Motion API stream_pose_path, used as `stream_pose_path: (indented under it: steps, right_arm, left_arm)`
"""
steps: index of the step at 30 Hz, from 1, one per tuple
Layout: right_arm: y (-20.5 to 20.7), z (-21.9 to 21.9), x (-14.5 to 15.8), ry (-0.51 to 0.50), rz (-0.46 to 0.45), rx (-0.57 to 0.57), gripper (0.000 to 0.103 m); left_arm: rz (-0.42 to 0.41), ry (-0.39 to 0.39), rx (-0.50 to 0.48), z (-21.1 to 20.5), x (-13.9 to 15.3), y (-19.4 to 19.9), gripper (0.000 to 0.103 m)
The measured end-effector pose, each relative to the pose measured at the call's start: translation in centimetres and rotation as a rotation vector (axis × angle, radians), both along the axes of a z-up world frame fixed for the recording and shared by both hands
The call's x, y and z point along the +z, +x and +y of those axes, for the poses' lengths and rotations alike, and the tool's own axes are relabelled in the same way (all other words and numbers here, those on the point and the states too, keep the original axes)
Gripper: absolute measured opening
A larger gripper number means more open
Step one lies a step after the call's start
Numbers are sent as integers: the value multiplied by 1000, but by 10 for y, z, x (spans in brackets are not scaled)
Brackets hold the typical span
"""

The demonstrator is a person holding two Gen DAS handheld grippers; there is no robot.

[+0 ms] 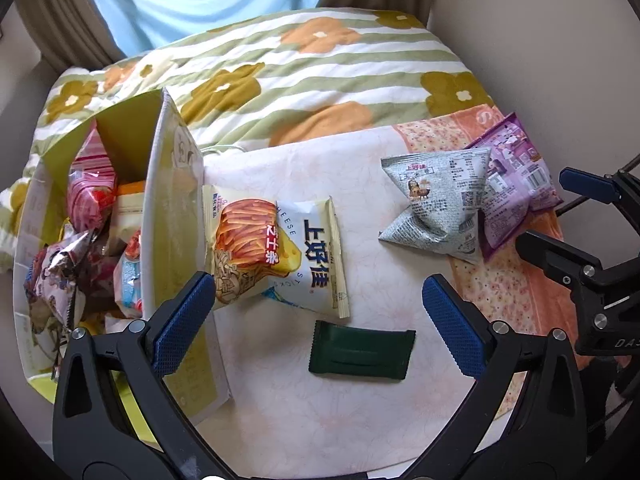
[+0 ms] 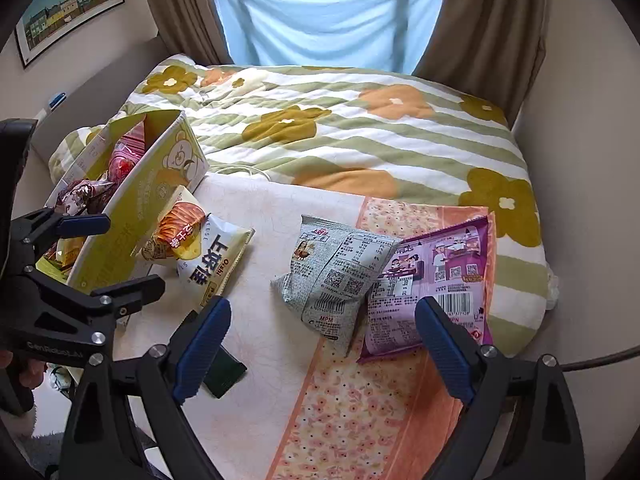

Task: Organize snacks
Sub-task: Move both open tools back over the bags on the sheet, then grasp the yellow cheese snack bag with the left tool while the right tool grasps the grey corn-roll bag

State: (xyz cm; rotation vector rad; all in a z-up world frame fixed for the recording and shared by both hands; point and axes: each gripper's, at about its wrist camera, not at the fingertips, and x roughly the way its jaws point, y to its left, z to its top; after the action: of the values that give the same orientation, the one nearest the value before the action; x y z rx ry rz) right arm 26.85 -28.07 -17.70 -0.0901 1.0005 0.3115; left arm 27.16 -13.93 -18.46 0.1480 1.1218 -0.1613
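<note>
Green packet [image 1: 361,350] — between open left tongs [image 1: 316,320], untouched

bed [image 2: 360,140]: floral quilt | window [image 2: 328,16]: blue cloth, brown curtains [image 2: 484,20]

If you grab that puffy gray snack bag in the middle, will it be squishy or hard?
Probably squishy. The gray snack bag looks puffed up with air and its corners are crinkled, so it would likely dent and feel light. Its shiny wrapper may be a bit slippery. It leans on the purple bag, so lifting it might nudge that one.
</note>
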Motion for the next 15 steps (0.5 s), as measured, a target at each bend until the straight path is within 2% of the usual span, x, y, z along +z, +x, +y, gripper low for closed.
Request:
stream_pose_path:
  steps: [4,9,15]
  right_arm:
    - [18,-4,-13,-1,2,39,92]
    - [35,-10,-30,16,3,50,92]
    - [46,-6,-43,34,15,86,92]
  left_arm:
    - [25,46,41,-8,-25,15,102]
    - [61,156,80,-15,-57,33,102]
    - [74,263,105,-18,-77,48,102]
